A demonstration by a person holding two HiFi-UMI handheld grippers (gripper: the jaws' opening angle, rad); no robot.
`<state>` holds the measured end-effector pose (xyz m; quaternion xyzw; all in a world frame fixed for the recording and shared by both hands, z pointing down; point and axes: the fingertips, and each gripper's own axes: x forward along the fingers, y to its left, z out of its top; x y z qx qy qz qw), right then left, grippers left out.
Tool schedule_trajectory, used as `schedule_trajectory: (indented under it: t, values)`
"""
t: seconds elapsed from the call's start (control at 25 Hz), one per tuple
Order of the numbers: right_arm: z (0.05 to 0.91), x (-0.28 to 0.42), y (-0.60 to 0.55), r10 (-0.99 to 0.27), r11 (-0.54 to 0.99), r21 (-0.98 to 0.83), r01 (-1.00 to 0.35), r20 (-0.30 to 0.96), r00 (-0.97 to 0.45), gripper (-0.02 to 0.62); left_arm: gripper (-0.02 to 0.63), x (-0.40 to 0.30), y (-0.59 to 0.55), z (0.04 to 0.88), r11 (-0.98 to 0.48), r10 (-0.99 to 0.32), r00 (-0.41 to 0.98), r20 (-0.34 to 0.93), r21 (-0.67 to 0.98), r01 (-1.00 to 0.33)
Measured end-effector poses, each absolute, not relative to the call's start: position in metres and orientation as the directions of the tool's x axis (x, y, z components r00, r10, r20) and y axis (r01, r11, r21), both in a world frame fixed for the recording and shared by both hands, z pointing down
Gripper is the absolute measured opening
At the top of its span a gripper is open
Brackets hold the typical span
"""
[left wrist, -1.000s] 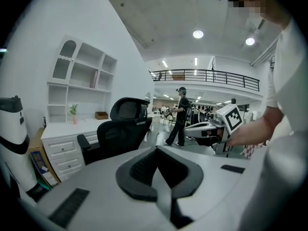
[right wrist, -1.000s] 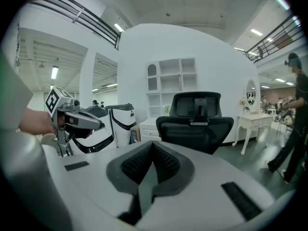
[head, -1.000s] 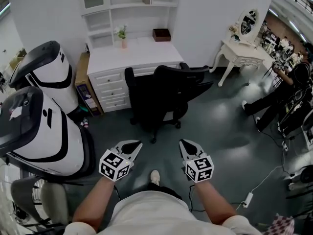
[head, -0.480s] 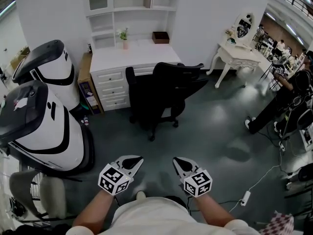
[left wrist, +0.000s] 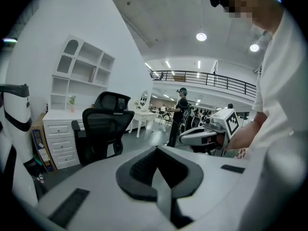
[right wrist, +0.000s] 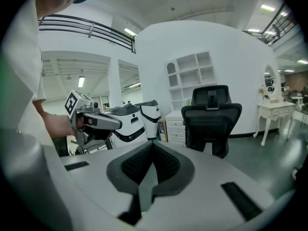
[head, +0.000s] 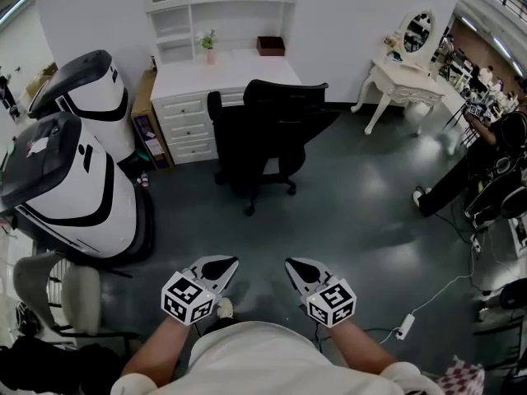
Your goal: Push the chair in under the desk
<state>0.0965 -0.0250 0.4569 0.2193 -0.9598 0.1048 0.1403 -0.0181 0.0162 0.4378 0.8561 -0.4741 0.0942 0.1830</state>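
A black office chair stands on the grey floor in front of the white desk, its back toward me and its seat partly out from under the desk. It also shows in the left gripper view as the chair and in the right gripper view as the chair. My left gripper and right gripper are held low near my body, well short of the chair. Both are shut with nothing between their jaws.
Two large white-and-black machines stand at the left. A white shelf unit rises above the desk, with a small plant and a dark box on the desktop. A white vanity table stands at the right, a person beyond it. A cable and power strip lie on the floor.
The view has drawn back a little from the chair and desk. Both grippers sit slightly lower in the frame, still shut.
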Motion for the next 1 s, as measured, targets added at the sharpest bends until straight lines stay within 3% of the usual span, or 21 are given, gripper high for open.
schedule_trajectory:
  t: [0.44, 1.0]
  values:
    - [0.47, 0.179, 0.02, -0.349, 0.901, -0.154, -0.406, 0.3, -0.888, 0.005, -0.005, 0.066, 0.067, 0.456, -0.429, -0.8, 0.493, 0.342, 0.25, -0.868]
    - [0.478, 0.211, 0.059, -0.344, 0.904, -0.153, -0.4, 0.297, -0.891, 0.005, -0.005, 0.095, 0.099, 0.475, -0.412, -0.796, 0.48, 0.369, 0.251, -0.876]
